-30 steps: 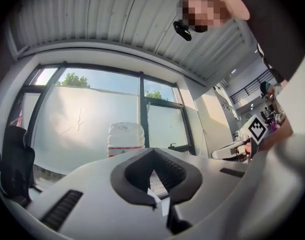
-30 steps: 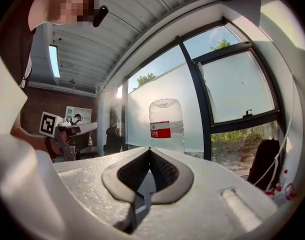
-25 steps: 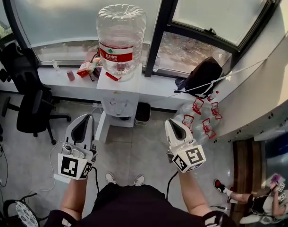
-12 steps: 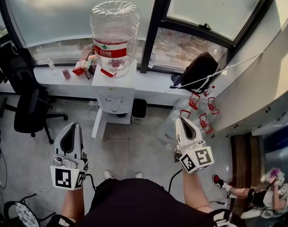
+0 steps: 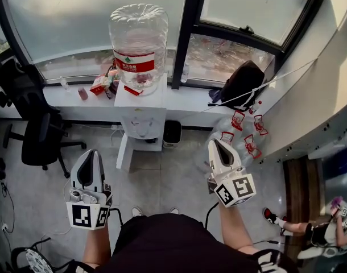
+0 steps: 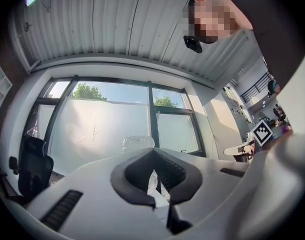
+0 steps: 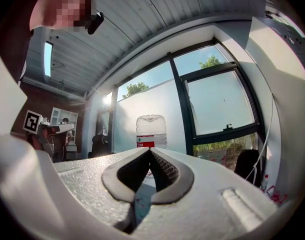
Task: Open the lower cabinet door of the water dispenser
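The white water dispenser (image 5: 140, 117) stands against the window sill with a large clear bottle (image 5: 137, 41) on top. Its lower cabinet (image 5: 140, 152) is seen steeply from above, so I cannot tell how its door stands. My left gripper (image 5: 93, 153) hovers over the floor, short of the dispenser and to its left, shut with nothing held. My right gripper (image 5: 216, 144) hangs to the dispenser's right, also shut and empty. The bottle (image 6: 137, 143) shows beyond the closed tips of the left gripper (image 6: 153, 150). It also shows as a bottle (image 7: 151, 129) above the right gripper (image 7: 149, 148).
A black office chair (image 5: 37, 131) stands at the left. A small black bin (image 5: 172, 134) sits beside the dispenser. Several empty bottles with red labels (image 5: 242, 136) lie at the right wall. A black bag (image 5: 244, 83) and small items (image 5: 99, 84) rest on the sill. A seated person (image 5: 327, 232) is at the lower right.
In the head view the left gripper has drawn back and leftward from the dispenser, and the right gripper has shifted to the right. Both stay shut.
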Available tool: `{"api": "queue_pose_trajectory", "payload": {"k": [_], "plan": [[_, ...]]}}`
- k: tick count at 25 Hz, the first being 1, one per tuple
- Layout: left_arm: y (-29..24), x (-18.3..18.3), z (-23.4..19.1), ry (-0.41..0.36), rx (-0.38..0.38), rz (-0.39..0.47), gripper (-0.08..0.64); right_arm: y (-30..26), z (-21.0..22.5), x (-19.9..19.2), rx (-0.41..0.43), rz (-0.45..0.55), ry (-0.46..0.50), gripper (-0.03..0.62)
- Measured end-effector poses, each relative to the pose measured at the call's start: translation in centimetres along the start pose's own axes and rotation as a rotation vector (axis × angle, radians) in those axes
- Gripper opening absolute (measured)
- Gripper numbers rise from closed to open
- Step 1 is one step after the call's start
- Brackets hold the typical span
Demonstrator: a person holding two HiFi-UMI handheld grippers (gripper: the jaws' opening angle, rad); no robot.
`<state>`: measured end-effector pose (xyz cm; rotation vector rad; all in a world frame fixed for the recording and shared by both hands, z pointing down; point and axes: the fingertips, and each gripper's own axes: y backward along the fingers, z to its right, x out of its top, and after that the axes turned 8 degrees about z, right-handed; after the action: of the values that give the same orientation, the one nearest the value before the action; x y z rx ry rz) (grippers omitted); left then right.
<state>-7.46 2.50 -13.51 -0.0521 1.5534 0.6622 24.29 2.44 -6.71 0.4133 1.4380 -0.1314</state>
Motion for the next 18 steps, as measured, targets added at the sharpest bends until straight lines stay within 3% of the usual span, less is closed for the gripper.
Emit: {"api": "queue_pose_trajectory", "payload": {"k": [13, 18], "plan": [[0.7, -0.8, -1.3, 0.005, 0.026, -0.005, 0.008, -0.9, -0.7, -1.9, -0.011, -0.019, -0.027, 0.005], [0.4, -1.2, -1.4, -0.003, 0.02, -0.015, 0.008, -1.3, -1.1, -1.6, 0.001, 0.014, 0.024, 0.005]]}}
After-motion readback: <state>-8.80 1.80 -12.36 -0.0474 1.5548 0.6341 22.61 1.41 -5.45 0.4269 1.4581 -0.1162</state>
